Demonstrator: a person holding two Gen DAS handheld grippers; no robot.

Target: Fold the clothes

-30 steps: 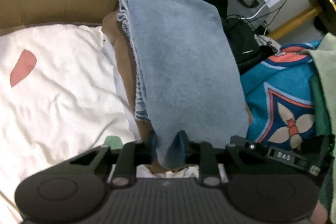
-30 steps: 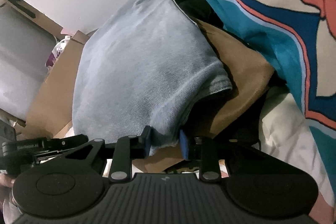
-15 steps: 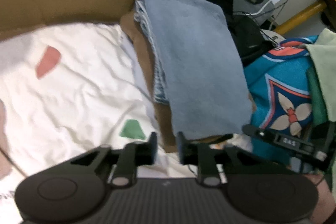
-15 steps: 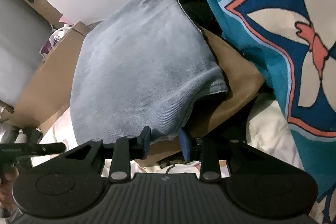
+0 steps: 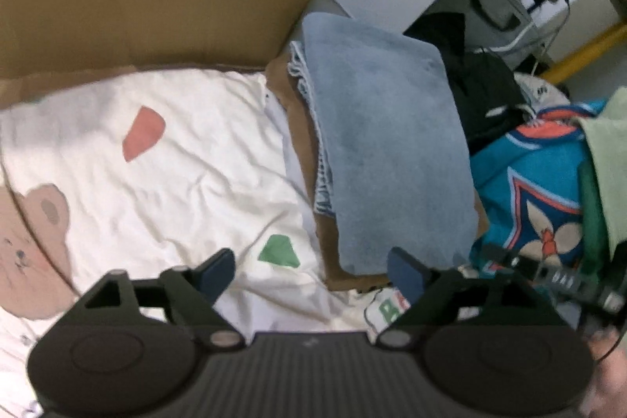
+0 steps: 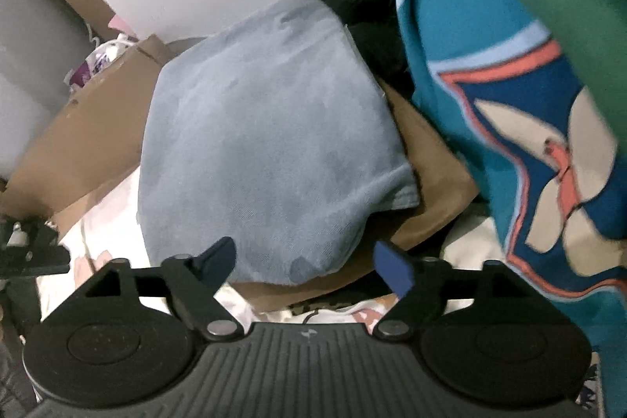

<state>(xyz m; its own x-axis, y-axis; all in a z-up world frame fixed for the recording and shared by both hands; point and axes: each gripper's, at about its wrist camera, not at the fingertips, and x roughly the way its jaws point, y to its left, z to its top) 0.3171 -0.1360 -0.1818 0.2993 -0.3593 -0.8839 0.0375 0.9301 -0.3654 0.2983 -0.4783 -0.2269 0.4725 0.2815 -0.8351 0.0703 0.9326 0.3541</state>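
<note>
With both the left gripper [image 5: 311, 271] and right gripper [image 6: 305, 259] just spread wide and empty, the folded blue garment [image 5: 386, 143] lies released on the brown one, long axis running straight ahead.

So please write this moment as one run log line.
left claw: open, just released | right claw: open, just released | folded light-blue garment: on brown folded garment

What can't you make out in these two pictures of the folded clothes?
- Brown garment, both views: mostly covered by the folded blue garment on top.
- Black heap, left wrist view: too dark to identify.
- Teal patterned cloth, right wrist view: blurred, cut off by the edge.
</note>
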